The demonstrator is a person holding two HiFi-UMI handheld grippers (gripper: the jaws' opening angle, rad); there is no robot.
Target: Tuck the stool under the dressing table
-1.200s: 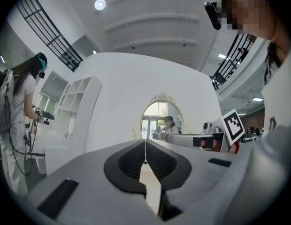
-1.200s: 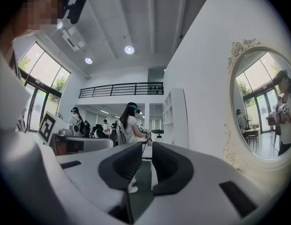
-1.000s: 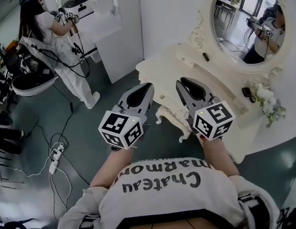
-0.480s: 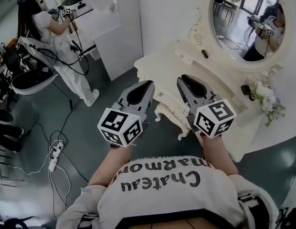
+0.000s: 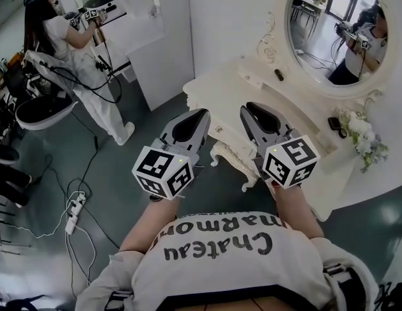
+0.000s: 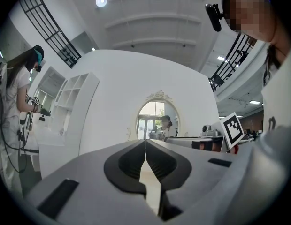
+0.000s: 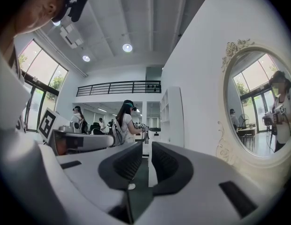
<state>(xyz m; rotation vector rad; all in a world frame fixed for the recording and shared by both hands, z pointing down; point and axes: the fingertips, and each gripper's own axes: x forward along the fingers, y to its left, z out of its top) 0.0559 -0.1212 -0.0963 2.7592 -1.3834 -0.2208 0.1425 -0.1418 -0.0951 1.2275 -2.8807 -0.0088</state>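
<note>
Left gripper view shows the left gripper (image 6: 145,142) with its fingers (image 6: 129,161) pressed together at the tips and nothing caught between them. In the right gripper view, the right gripper (image 7: 146,145) has its fingers (image 7: 169,165) a narrow slit apart; only the dark floor shows through the gap, so it grips nothing.

From the head view, both grippers are held side by side in front of the person's chest, the left gripper (image 5: 204,114) and the right gripper (image 5: 248,107) near each other but not touching, each pointing toward the cream dressing table (image 5: 214,89). Carved cream legs (image 5: 230,157) show under the table's front edge, partly hidden behind the grippers. I cannot tell whether they belong to the stool or to the table itself.

An oval mirror (image 5: 334,31) stands at the back of the table, and a bunch of pale flowers (image 5: 364,138) lies at its right end. Well apart on the left, another person (image 5: 71,50) stands by a white shelf unit (image 5: 159,44), with cables (image 5: 74,214) trailing over the floor.
</note>
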